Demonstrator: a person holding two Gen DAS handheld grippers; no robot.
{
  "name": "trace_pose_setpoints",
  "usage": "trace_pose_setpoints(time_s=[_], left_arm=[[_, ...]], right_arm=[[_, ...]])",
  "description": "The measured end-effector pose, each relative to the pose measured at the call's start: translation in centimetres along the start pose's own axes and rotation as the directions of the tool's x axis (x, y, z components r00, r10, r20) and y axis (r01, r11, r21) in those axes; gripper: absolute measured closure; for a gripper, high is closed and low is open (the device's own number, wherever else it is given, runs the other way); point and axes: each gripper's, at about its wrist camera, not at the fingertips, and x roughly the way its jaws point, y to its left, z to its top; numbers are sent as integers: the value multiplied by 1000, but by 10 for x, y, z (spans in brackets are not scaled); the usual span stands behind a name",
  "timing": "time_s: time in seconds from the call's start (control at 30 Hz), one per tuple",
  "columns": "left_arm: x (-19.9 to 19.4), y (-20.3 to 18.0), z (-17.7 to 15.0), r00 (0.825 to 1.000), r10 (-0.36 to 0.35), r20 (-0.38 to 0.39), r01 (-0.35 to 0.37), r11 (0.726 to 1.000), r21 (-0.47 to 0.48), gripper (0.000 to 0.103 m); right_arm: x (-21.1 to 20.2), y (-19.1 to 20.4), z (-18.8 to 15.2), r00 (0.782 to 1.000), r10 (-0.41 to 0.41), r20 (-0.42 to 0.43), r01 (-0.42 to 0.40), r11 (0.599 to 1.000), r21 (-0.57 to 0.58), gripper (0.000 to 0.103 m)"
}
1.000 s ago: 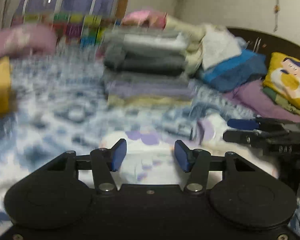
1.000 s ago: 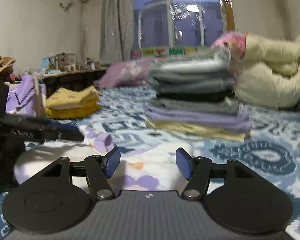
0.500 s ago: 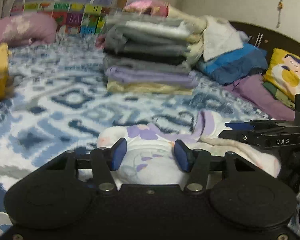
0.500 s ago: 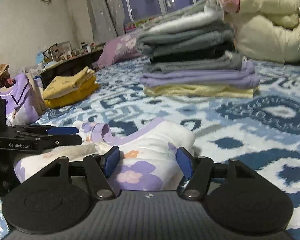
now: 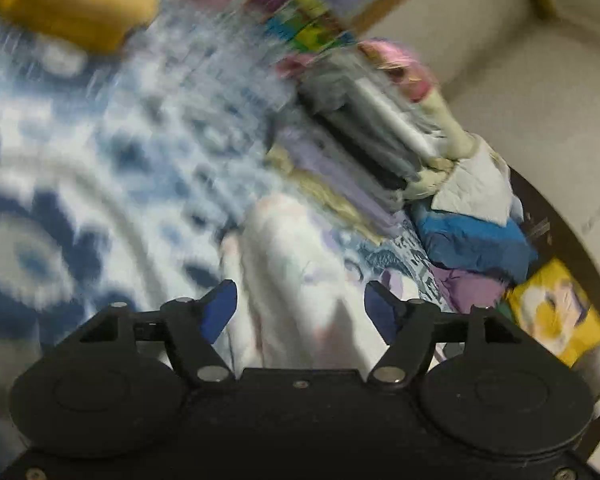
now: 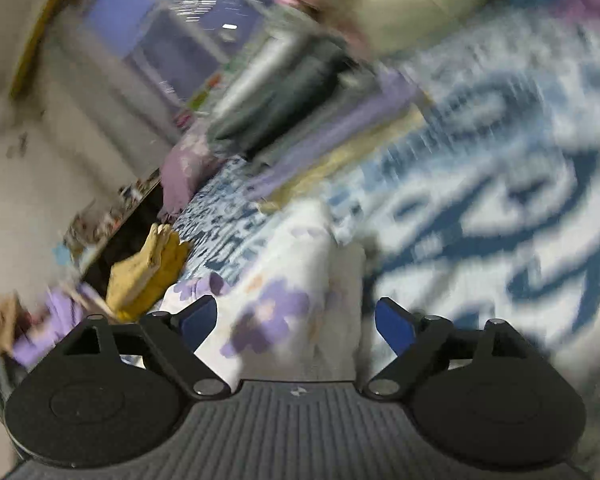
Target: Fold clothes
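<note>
Left wrist view, heavy motion blur, frame tilted. Left gripper [image 5: 300, 312] fingers spread wide, blue pads apart, nothing pinched. White floral garment [image 5: 296, 280] lies bunched on the bed, lower centre of frame, running up between the two fingers; contact with the pads cannot be told. Blue-and-white patterned bedspread [image 5: 80, 184] fills the left half. Stack of folded clothes [image 5: 364, 144] sits upper centre-right, grey, black, lilac and pale yellow layers. Blue folded cloth [image 5: 476, 244] right of the stack, purple cloth [image 5: 472, 288] below it, yellow cartoon pillow [image 5: 556, 312] at the right edge. Yellow folded garment [image 5: 80, 4] in the upper left.

Right wrist view, also blurred and tilted. Right gripper [image 6: 296, 324] fingers wide apart, holding nothing. White floral garment [image 6: 292, 280] with purple flower print at lower centre, between the fingers, resting on the bedspread [image 6: 500, 184]. Stack of folded clothes [image 6: 300, 112] in upper centre. Cream quilt [image 6: 412, 4] at the top right. Yellow folded garment [image 6: 148, 272] at the left, lilac garment [image 6: 52, 328] at lower left edge. Window [image 6: 172, 24] in the upper left.
</note>
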Motion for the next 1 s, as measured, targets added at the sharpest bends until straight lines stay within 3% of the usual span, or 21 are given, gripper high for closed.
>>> trace_pose_setpoints(time_s=[0.13,0.3,0.47,0.53,0.63,0.7,0.73,0.77,0.83,0.93,1.0], left_arm=[[14,6,-6,997,-7,-70,0,995,-99,30],[19,1,-10,997,17,-77,-25,993,-117,30],[15,-1,-15,997,20,-69,-30,988,-149,56],[8,1,-16,999,-5,-51,-5,982,-188,62],[-16,-9,-14,999,-46,-14,42,976,-212,61],[-26,-10,-17,1000,-18,-25,12,974,-224,53],[-26,-5,-21,999,19,-40,-28,975,-221,41],[-26,0,-25,997,52,-54,-63,973,-220,36],[-31,9,-30,997,59,-59,-71,967,-246,35],[-44,6,-31,997,67,-34,-73,975,-212,23],[-43,6,-35,998,45,-38,-52,976,-212,22]], right_arm=[[13,-5,-4,998,26,-60,-25,999,29,16],[28,-4,-10,992,48,-116,-44,998,37,18],[28,10,-22,992,57,-113,-55,998,22,42],[20,11,-21,991,101,-86,-97,994,48,48],[5,16,-20,986,160,-46,-157,985,68,50],[-1,23,-24,989,137,-52,-135,990,50,43],[-2,25,-28,991,119,-59,-116,992,45,28],[-1,24,-32,995,78,-67,-75,996,40,21],[1,17,-35,997,-1,-76,5,999,48,22],[-7,14,-32,999,5,-37,-2,997,82,13],[-5,10,-33,1000,-6,-29,9,996,91,10]])
